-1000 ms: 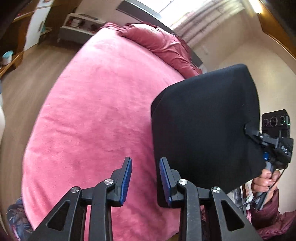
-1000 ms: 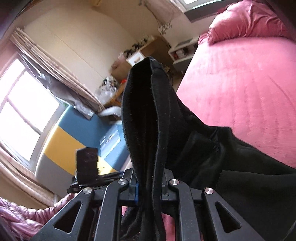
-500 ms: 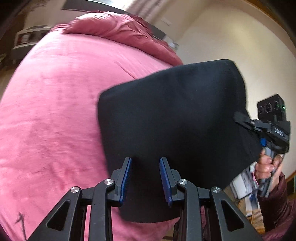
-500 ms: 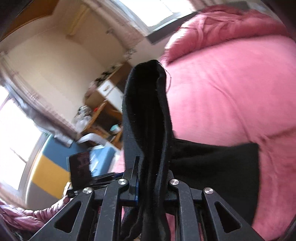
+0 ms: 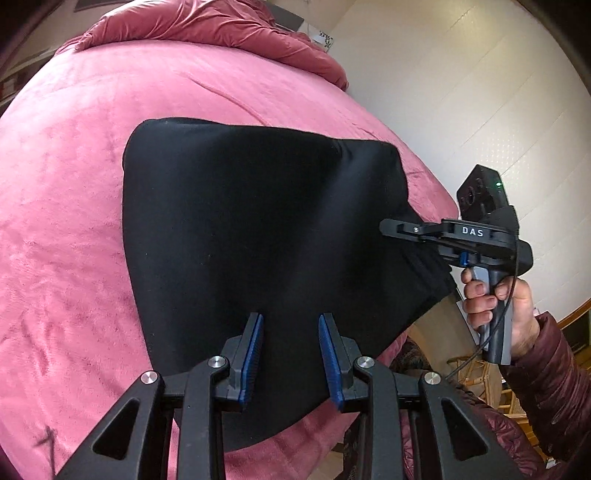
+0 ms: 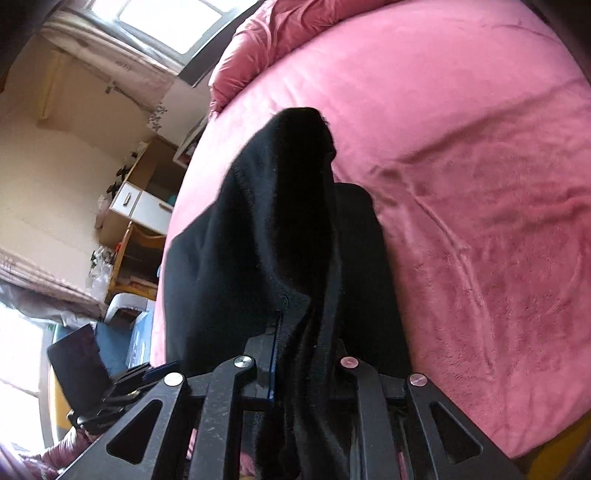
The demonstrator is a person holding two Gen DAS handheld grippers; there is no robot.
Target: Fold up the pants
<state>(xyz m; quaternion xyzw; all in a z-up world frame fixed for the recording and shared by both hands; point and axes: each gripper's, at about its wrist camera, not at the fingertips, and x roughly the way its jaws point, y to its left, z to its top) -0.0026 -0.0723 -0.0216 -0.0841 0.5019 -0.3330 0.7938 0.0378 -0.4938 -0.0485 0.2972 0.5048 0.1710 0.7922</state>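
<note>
- Currently the black pants (image 5: 258, 229) lie as a folded dark panel across the pink bed (image 5: 74, 221), filling the middle of the left wrist view, with their lower edge reaching down to the bed's near edge.
- At the bottom centre of that view the left claw (image 5: 290, 354) is spread, its blue-padded fingers (image 5: 253, 354) apart with nothing between them, poised over the near part of the pants; whether they touch the fabric cannot be told.
- At the right of the same view the right claw (image 5: 388, 226) is pressed together on the right-hand edge of the pants, where the cloth lifts slightly off the bed and bunches toward it.
- A hand (image 5: 498, 306) in a maroon padded sleeve (image 5: 546, 387) grips the handle of that right claw at the lower right of the frame.
- From the right wrist view the right claw (image 6: 303, 350) pinches a thick bundle of black pants (image 6: 288, 221), which rises as a ridge up the middle of the frame; the rest of the cloth spreads flat on the bed (image 6: 480, 184) on both sides.
- A rumpled pink duvet (image 5: 207, 26) is heaped at the top of the left wrist view, at the far end of the bed.
- A wooden desk with white drawers (image 6: 140, 206) stands at the left of the right wrist view, beside the bed.
</note>
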